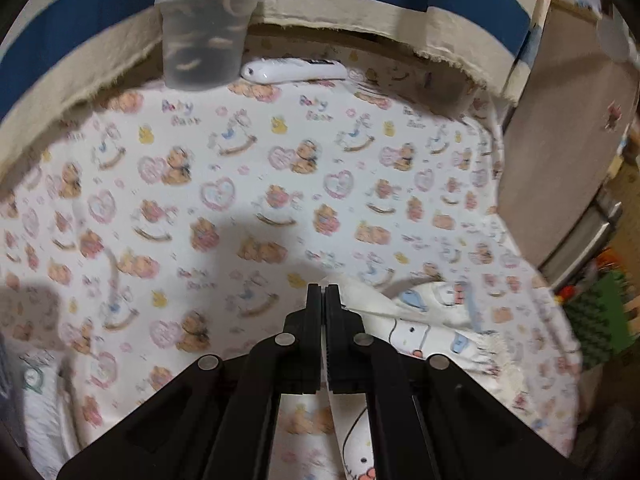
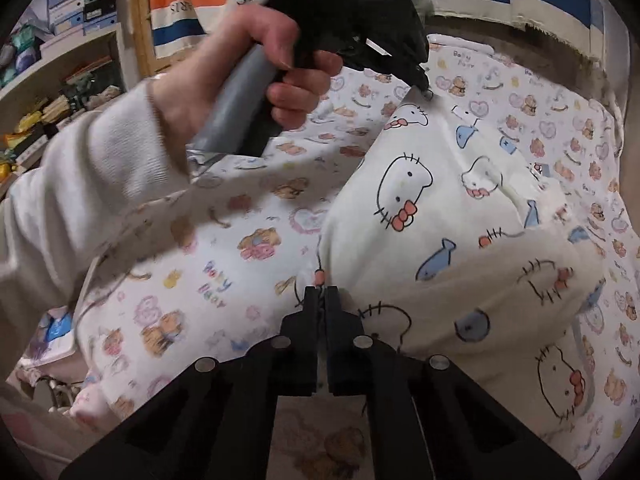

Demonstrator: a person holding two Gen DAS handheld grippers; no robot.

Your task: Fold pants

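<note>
A white sheet [image 1: 248, 168] printed with bears, hearts and rocking horses fills most of both views. Across the top of the left wrist view runs a cream and blue striped cloth [image 1: 360, 4] with a frayed lower edge.

The cream pants [image 2: 448, 216], patterned with cat faces and blue fish, lie bunched on the sheet in the centre and right of the right wrist view; in the left wrist view only a crumpled part shows at lower right, with a strip running down between the gripper's arms.

A hand [image 2: 248, 60] in a pale ribbed sleeve [image 2: 100, 184] crosses the upper left of the right wrist view, holding the left gripper [image 2: 422, 82]. Its fingers are pressed together on an upper corner of the pants, lifting it to a peak. The right gripper [image 2: 321, 294] at bottom centre is also pinched shut on the near edge of the pants.

A translucent plastic tub [image 1: 204, 36] stands at the upper left of the left wrist view, its contents too blurred to name. Just beside it lies a white remote control [image 1: 294, 71]. At the right edge a brown cabinet panel [image 1: 560, 152] is cut off. Cluttered shelves [image 2: 68, 60] at the right wrist view's upper left are hard to make out.
</note>
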